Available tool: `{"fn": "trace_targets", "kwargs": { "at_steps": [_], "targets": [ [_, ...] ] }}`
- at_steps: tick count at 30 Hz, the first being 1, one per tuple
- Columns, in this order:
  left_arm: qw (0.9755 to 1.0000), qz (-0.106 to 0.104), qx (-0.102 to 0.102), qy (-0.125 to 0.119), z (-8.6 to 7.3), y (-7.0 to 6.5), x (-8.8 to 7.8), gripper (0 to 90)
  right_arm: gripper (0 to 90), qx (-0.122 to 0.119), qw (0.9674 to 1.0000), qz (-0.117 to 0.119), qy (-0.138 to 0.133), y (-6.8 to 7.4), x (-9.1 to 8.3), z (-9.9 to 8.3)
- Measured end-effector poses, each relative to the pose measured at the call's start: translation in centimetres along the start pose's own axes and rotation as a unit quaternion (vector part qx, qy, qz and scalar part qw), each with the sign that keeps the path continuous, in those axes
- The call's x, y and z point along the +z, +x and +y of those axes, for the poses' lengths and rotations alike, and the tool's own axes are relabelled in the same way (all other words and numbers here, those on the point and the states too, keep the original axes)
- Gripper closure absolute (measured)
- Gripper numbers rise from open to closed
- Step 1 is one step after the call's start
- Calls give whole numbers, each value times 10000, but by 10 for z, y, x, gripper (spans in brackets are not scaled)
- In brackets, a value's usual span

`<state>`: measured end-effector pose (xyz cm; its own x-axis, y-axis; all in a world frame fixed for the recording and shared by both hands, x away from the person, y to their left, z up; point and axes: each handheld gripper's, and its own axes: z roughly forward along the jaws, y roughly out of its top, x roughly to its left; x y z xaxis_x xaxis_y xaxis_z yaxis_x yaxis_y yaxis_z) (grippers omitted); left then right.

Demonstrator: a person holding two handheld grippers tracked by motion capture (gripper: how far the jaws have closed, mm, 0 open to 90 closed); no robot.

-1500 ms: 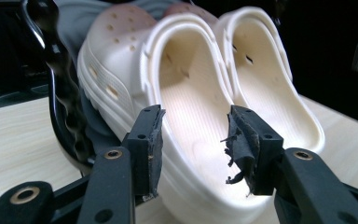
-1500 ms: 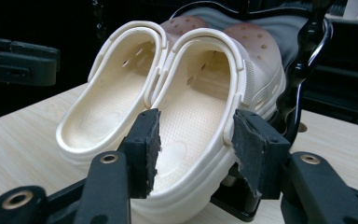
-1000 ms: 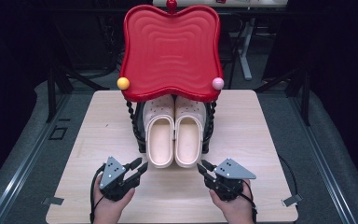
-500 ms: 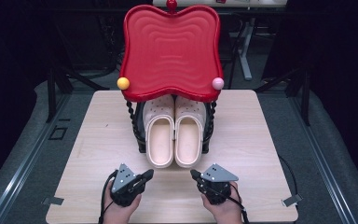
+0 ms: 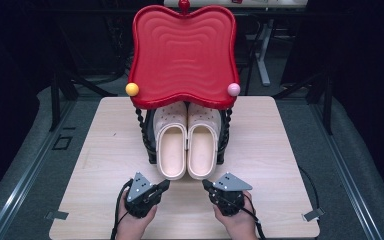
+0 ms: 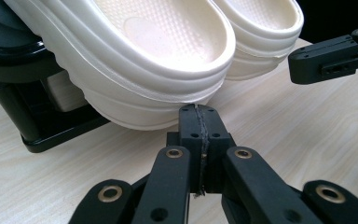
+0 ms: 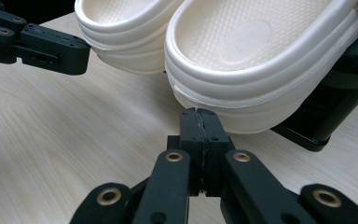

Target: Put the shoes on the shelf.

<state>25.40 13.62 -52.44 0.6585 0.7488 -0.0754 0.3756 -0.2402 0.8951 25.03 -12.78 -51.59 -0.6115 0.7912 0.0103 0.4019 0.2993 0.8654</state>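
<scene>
Two cream clogs stand side by side, heels toward me, on a black rack (image 5: pixel 150 150) under a red wavy-edged top (image 5: pixel 182 55). The left clog (image 5: pixel 172 150) (image 6: pixel 158 46) has its heel just beyond my left gripper (image 5: pixel 164 185) (image 6: pixel 199 111), which is shut with nothing between its jaws. The heel of the right clog (image 5: pixel 203 150) (image 7: pixel 261 46) lies just ahead of my right gripper (image 5: pixel 206 185) (image 7: pixel 199 114), also shut and empty. Both grippers sit low over the wooden table (image 5: pixel 105 150), tips pointing inward toward each other. Neither touches a clog.
The red top carries a yellow ball (image 5: pixel 132 89) and a pink ball (image 5: pixel 233 89) at its front corners, on twisted black posts (image 5: pixel 141 122). The rack's base (image 6: pixel 56 133) juts out beside the left clog. Dark floor and rails surround the table.
Both grippers' jaws have gone from open to shut, empty. Both hands have sunk a little and drawn slightly inward and toward the table's near edge.
</scene>
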Motion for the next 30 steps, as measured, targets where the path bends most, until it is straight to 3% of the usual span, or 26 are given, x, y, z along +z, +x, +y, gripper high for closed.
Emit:
{"fn": "trace_targets", "kwargs": {
  "at_steps": [6,11,19,30],
  "targets": [
    [10000,11,13,-21,2,0,-1,900,900,24,10000,-2,41,0,1,1],
    [9999,95,102,-48,6,1,-5,900,900,11,9999,-141,52,-3,-3,4],
    [9997,189,-74,-111,10,11,-4,900,900,109,9993,-365,5,-15,-9,9],
    [9994,306,-93,-130,21,20,-1,900,900,28,9984,-565,-13,-24,-10,22]
  ]
}}
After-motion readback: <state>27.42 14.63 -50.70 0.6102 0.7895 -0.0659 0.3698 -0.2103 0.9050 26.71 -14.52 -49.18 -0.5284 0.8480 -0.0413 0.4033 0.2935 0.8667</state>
